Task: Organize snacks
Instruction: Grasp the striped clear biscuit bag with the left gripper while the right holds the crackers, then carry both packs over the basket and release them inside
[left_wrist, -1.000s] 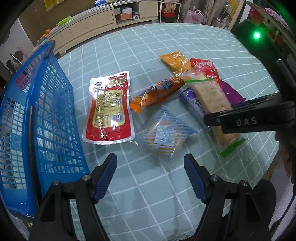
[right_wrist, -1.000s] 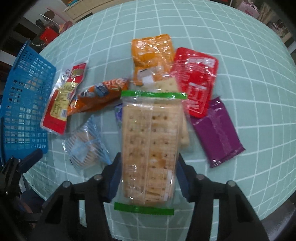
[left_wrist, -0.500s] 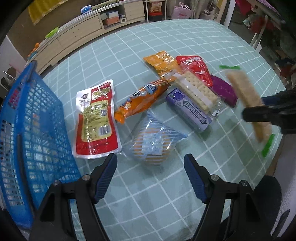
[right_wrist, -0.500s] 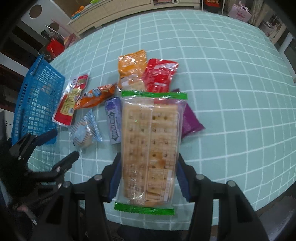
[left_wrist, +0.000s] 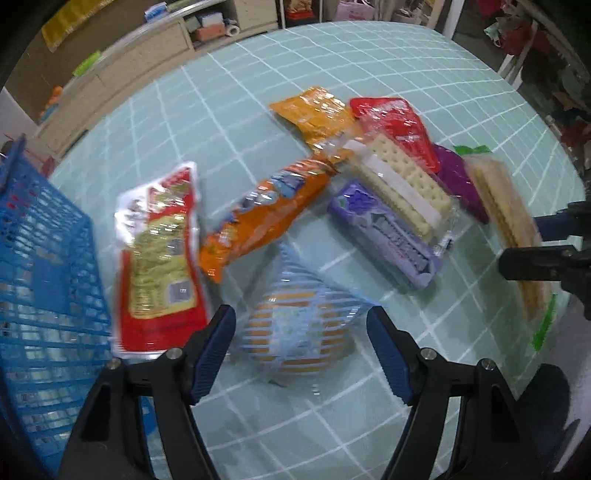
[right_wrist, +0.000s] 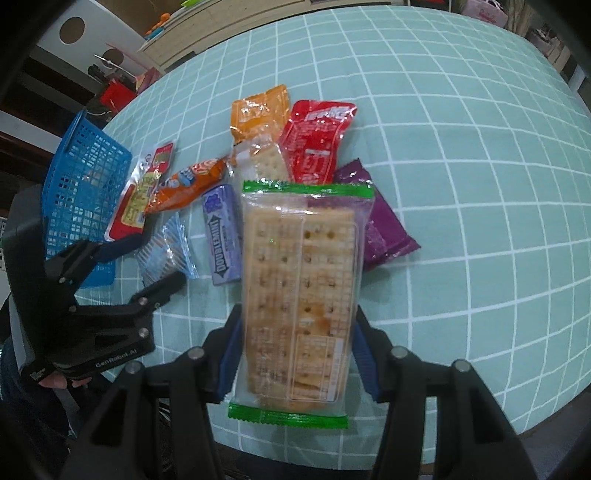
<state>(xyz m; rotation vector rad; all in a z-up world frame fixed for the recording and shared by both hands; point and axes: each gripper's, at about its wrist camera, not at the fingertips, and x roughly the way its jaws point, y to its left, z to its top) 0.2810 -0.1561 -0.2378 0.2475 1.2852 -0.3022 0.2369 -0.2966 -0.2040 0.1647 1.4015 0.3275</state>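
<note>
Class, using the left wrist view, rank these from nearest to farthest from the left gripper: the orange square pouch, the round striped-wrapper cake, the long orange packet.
1. The round striped-wrapper cake lies just ahead of the open left gripper, between its fingers.
2. The long orange packet lies beyond the cake, mid-table.
3. The orange square pouch is farthest, at the pile's far edge.

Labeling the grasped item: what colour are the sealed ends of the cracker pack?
Green on both ends of the cracker pack; clearest in the right wrist view.
</note>
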